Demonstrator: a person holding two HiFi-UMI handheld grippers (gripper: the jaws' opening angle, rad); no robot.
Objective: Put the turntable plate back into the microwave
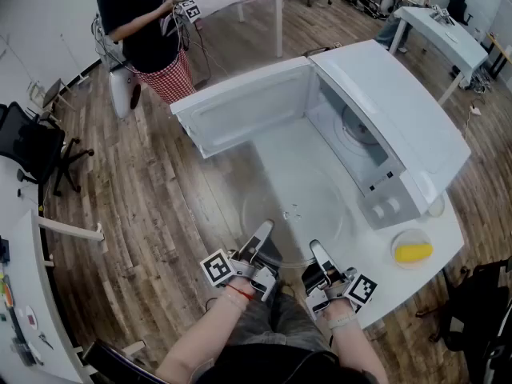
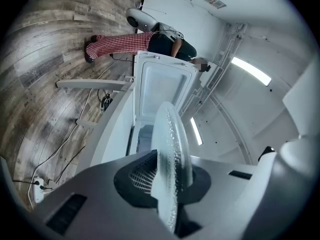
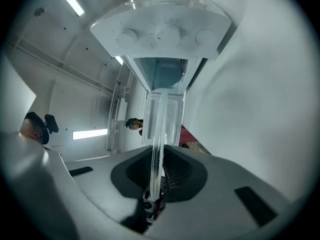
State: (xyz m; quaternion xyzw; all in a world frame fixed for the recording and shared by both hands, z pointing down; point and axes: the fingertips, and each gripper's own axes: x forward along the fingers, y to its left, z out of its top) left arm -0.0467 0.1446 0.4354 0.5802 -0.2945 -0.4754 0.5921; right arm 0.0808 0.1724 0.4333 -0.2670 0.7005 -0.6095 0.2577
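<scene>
The clear glass turntable plate point(image 1: 294, 206) hangs level over the white table in front of the white microwave point(image 1: 400, 118). The microwave door point(image 1: 240, 110) is swung wide open to the left and the cavity point(image 1: 352, 134) shows. My left gripper point(image 1: 262, 232) is shut on the plate's near left rim. My right gripper point(image 1: 315, 250) is shut on the near right rim. In the left gripper view the plate point(image 2: 172, 159) stands edge-on between the jaws of that gripper point(image 2: 170, 184). In the right gripper view the plate point(image 3: 159, 129) runs from the gripper point(image 3: 157, 179) towards the microwave point(image 3: 162, 34).
A small bowl with something yellow point(image 1: 412, 252) sits on the table point(image 1: 448, 238) right of the microwave's knob panel point(image 1: 388, 206). A person in checked trousers point(image 1: 148, 30) stands at the far left. An office chair point(image 1: 32, 146) and other white tables point(image 1: 440, 26) stand around.
</scene>
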